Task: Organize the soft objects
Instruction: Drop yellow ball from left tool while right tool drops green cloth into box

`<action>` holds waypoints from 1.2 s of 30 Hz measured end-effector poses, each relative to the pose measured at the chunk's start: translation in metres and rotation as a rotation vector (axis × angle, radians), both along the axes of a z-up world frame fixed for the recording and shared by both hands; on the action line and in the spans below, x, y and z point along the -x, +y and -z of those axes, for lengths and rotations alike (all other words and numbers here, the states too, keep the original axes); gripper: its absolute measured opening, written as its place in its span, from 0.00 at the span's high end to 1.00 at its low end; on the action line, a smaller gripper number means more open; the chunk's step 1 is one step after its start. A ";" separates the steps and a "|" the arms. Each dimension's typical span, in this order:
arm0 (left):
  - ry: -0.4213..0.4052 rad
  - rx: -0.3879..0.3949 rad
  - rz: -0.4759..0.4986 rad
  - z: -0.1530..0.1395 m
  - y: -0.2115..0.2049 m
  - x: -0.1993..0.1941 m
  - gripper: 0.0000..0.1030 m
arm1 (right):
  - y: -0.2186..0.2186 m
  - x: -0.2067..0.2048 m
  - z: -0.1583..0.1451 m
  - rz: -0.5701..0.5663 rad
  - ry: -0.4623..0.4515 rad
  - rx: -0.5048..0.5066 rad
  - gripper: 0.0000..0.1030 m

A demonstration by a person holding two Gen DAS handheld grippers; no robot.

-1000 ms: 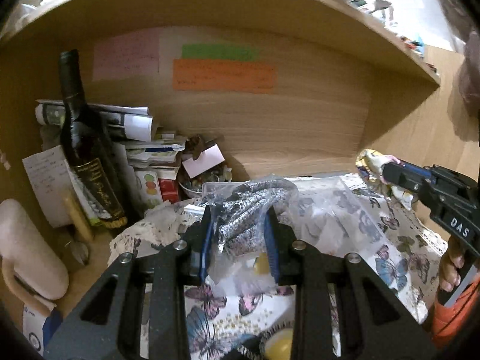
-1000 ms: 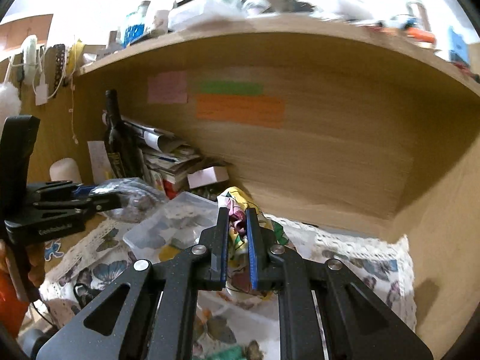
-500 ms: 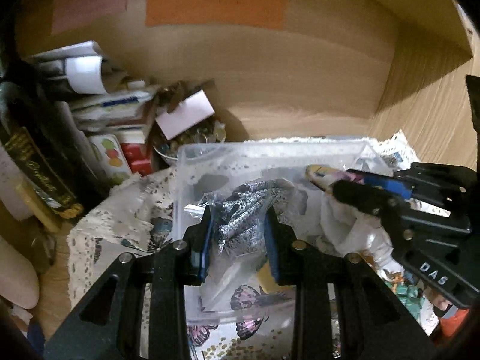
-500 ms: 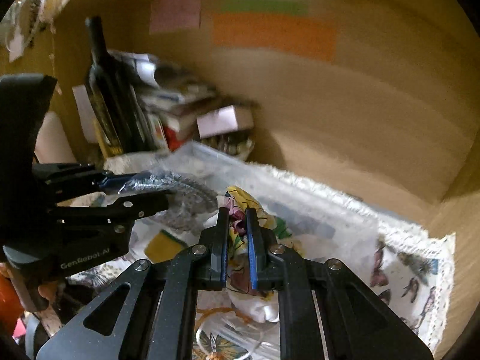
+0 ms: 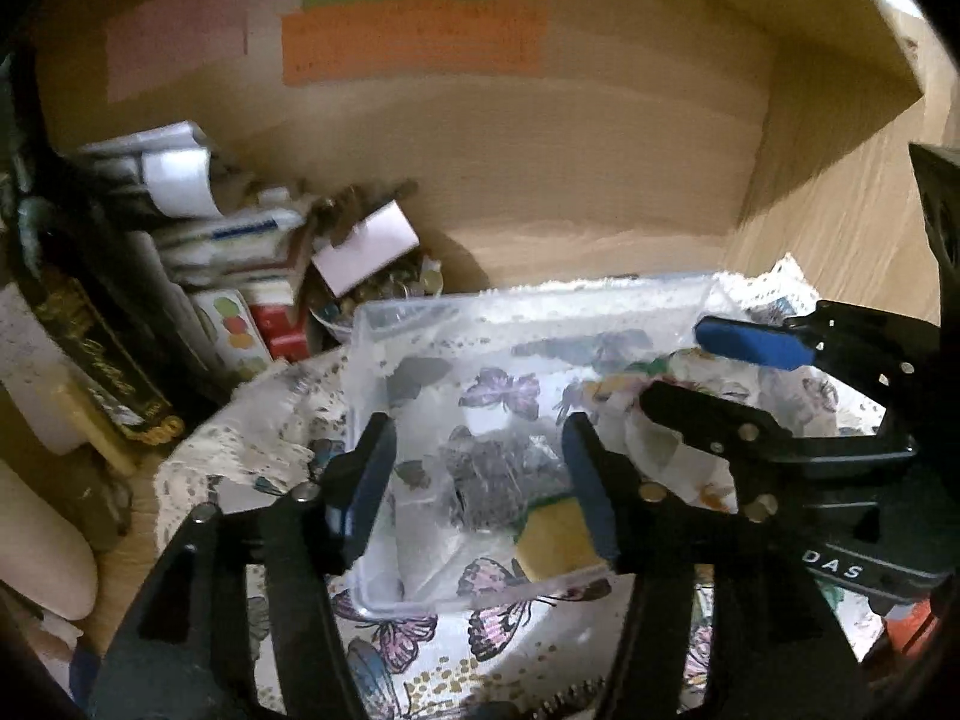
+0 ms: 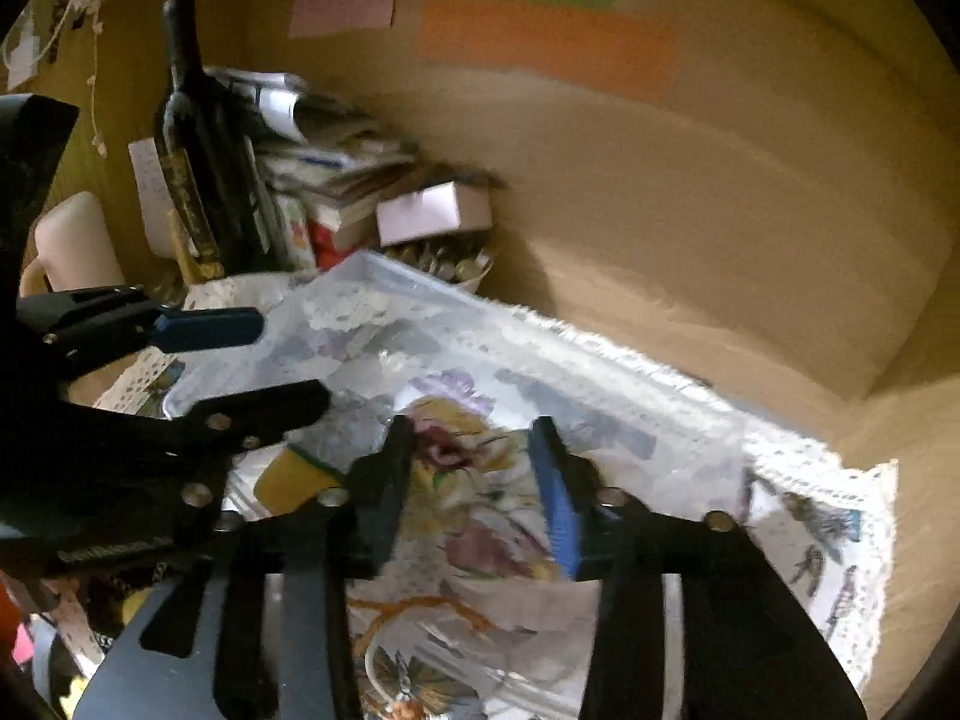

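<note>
A clear plastic bin (image 5: 528, 306) sits on a butterfly-print cloth inside a wooden shelf niche. My left gripper (image 5: 477, 486) is open above the bin's left part. A bagged grey scrubber (image 5: 486, 480) lies in the bin below it, beside a yellow sponge (image 5: 552, 540). My right gripper (image 6: 474, 480) is open above the bin's right part (image 6: 600, 360). A floral cloth (image 6: 480, 504) lies in the bin between its fingers. The right gripper also shows in the left wrist view (image 5: 690, 360), and the left gripper in the right wrist view (image 6: 264, 354).
A dark wine bottle (image 6: 192, 144), stacked papers and boxes (image 5: 228, 240) and a bowl of coins (image 5: 390, 288) crowd the back left corner. The niche's wooden back wall (image 5: 540, 150) carries pink, green and orange notes. The side wall (image 5: 840, 210) stands to the right.
Both grippers moved over the bin and opened. The bagged scrubber dropped from the left gripper into the bin, and the floral cloth dropped from the right gripper into it.
</note>
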State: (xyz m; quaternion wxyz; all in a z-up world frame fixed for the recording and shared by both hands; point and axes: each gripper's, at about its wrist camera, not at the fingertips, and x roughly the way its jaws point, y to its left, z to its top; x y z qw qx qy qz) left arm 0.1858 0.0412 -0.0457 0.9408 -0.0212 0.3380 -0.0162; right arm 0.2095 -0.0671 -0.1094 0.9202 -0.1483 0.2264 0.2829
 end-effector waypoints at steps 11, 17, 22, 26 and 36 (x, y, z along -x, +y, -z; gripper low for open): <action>-0.189 -0.008 -0.044 -0.042 0.000 0.071 0.01 | -0.050 0.053 -0.027 0.041 -0.171 -0.110 0.22; -0.174 -0.016 -0.035 -0.031 -0.004 0.101 0.00 | -0.076 0.084 -0.020 0.056 -0.208 -0.159 0.18; -0.088 0.020 -0.034 0.000 -0.004 0.111 0.00 | -0.084 0.096 0.009 0.064 -0.154 -0.158 0.18; -0.001 0.033 -0.018 0.034 -0.010 0.111 0.00 | -0.082 0.098 0.039 0.064 -0.070 -0.141 0.18; 0.049 -0.018 0.034 0.065 -0.036 0.114 0.19 | -0.079 0.087 0.102 0.075 0.127 -0.091 0.37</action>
